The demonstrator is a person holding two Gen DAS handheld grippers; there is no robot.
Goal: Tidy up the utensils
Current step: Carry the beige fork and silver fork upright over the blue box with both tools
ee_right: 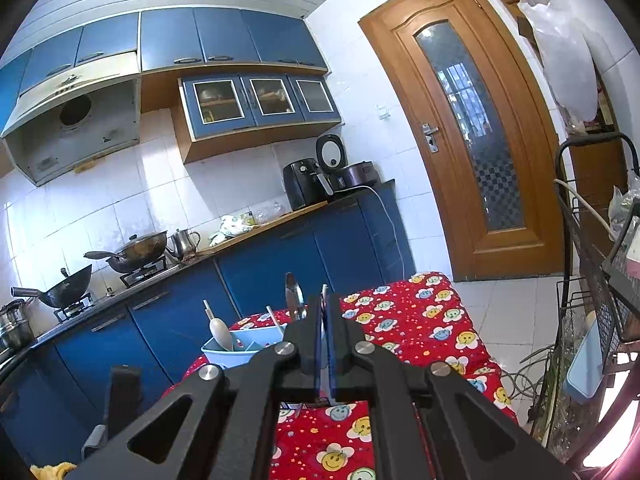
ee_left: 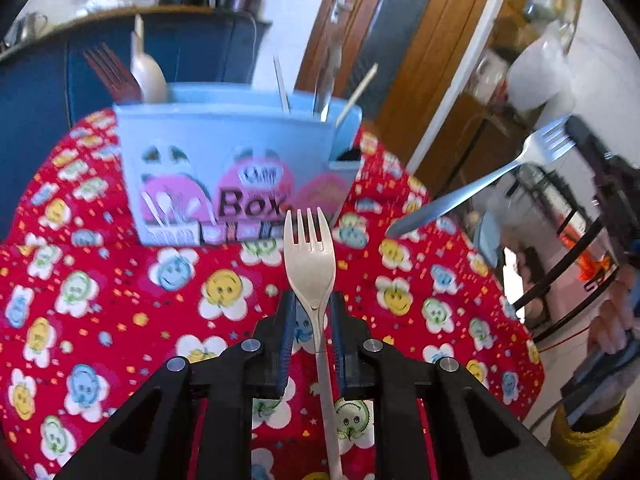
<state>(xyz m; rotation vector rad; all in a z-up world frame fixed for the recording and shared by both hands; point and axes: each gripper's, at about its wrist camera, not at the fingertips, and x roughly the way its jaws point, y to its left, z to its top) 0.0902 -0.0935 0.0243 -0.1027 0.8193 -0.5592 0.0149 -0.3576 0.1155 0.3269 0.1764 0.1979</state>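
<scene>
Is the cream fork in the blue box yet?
Not yet. The cream fork is in the left gripper, above the red cloth, short of the blue box.

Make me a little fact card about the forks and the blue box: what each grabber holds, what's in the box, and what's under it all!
left gripper: shut on the cream plastic fork, prongs pointing toward the box
right gripper: shut on the metal fork at its prong end
blue box: upright on the cloth; a brown fork, a cream spoon and thin sticks poke out
under it all: red cloth with smiley flowers
</scene>
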